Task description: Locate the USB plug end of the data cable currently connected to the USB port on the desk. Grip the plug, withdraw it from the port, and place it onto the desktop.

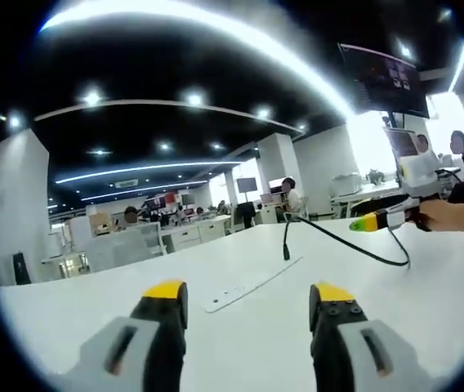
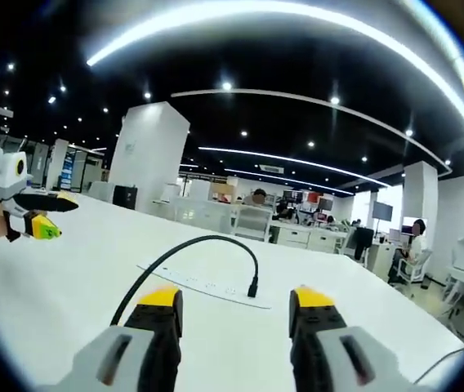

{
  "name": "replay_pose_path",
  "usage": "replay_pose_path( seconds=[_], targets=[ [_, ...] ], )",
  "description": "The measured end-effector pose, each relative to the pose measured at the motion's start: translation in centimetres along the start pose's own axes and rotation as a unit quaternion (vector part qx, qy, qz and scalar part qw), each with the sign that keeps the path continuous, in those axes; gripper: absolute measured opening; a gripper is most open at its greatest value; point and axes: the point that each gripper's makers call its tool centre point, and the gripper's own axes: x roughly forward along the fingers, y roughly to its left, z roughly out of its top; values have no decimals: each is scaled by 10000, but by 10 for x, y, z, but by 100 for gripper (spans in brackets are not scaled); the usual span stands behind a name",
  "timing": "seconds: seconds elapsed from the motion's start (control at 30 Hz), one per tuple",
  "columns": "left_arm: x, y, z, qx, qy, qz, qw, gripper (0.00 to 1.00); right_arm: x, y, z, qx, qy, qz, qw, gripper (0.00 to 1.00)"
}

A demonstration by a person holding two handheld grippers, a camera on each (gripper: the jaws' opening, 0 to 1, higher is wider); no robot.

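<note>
A black data cable stands with its USB plug upright in a flat white port strip set into the white desk. My left gripper hovers open before the strip, nothing between its jaws. My right gripper, held by a hand, hangs above the desk at the right, where the cable rises toward it. In the right gripper view, the right gripper is open, facing the plug and port strip. The cable arcs up and drops behind its left jaw. The left gripper is at the far left.
The desk is long and white, with its far edge behind the strip. Beyond it are office desks, chairs, seated people and white pillars. A dark screen hangs at the upper right.
</note>
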Motion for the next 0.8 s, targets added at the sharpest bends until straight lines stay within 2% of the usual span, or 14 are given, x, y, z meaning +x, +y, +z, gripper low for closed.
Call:
replay_pose_path(
  seconds=[0.17,0.4,0.57,0.8],
  targets=[
    [6,-9,-4,255,21,-200,9995,61,6,0,-3,4,16,35,10000,53],
    [16,-16,-6,282,32,-355,9990,61,18,0,-3,11,-27,100,9999,53],
    [24,-13,-12,208,99,-355,9991,59,25,4,-5,40,2,153,9999,53],
    [30,-9,-20,-27,155,-374,9992,61,32,6,-5,-143,-28,144,9998,54]
  ],
)
